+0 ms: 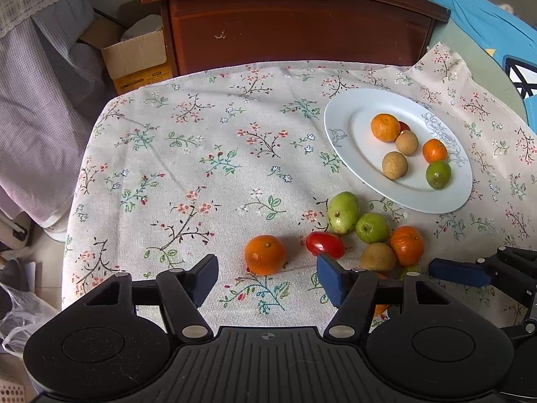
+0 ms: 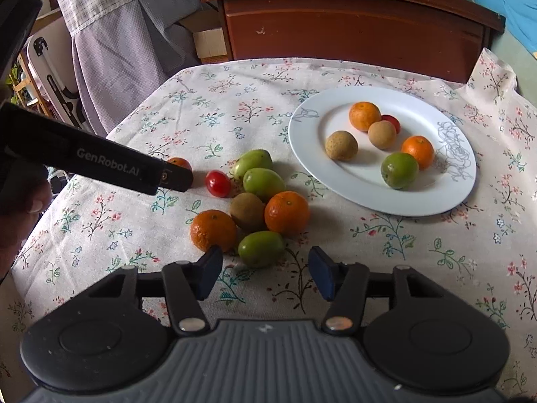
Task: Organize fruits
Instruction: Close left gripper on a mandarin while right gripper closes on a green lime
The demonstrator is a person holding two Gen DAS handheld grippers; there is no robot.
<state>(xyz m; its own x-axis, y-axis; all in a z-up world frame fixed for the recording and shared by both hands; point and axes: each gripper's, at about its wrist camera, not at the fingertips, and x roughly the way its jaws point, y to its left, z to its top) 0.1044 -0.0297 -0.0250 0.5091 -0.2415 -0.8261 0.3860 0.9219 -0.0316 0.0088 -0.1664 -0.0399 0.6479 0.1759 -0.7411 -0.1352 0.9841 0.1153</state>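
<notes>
A: Left wrist view: the left gripper (image 1: pixel 266 277) is seen spread wide with nothing held, and a lone orange (image 1: pixel 265 254) sits just beyond the gap between its fingers, near the front edge of the tabletop (image 1: pixel 188 154). A cherry tomato (image 1: pixel 325 244) lies just beside the right-hand pad.

B: And in the right wrist view, the right gripper (image 2: pixel 265 277) is likewise opened wide and nothing is held. A green fruit (image 2: pixel 261 248) is lined up just ahead of its gap, touching an orange at its left (image 2: pixel 213 230).

A: So a pick-up step is judged to be in hand, with each tool aimed at its own fruit. A forward and downward reach is called for next, then a gentle closing, since round fruit may be nudged and rolled by a pad.

B: The loose cluster further out is made up of a kiwi (image 2: pixel 247 211), another orange (image 2: pixel 287 212) and two pale green fruits (image 2: pixel 263 183), packed so that they touch.

A: The white plate (image 2: pixel 369 198) is set toward the far right corner of the tabletop. Six fruits are counted on it: two oranges, two brown round fruits, one green fruit and a red one half hidden behind the others.

B: Room is left on the plate, so the sorting is judged to be partly done.
</notes>
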